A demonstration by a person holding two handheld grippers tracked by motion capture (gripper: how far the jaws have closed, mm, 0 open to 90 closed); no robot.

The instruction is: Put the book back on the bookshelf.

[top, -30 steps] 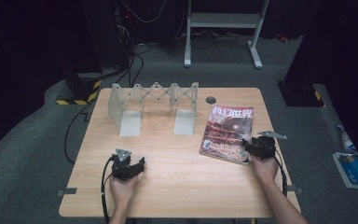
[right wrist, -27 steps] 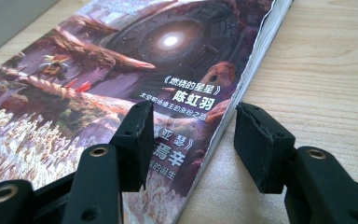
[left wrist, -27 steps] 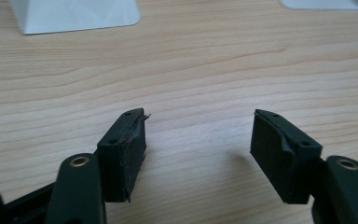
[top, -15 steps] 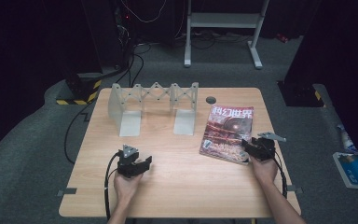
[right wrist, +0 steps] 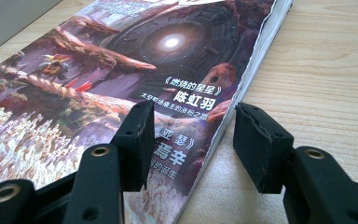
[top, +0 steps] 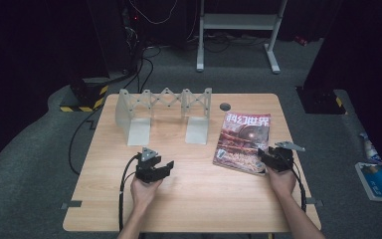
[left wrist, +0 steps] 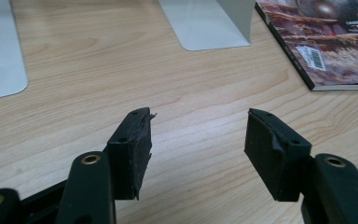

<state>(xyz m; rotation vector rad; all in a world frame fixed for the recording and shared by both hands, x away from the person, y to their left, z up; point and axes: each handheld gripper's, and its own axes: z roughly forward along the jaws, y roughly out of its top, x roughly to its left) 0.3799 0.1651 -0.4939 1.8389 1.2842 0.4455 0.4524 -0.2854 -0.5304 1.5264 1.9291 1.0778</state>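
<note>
My spread right gripper (right wrist: 191, 140) straddles the glossy illustrated magazine (top: 242, 141)'s edge; I lower one jaw beneath before pinching.

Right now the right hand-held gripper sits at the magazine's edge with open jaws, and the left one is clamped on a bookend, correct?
Not quite. The left hand-held gripper holds nothing: the left gripper view shows its jaws apart over bare table, short of the bookend. The rest stands: the right hand-held gripper sits open at the magazine edge.
</note>
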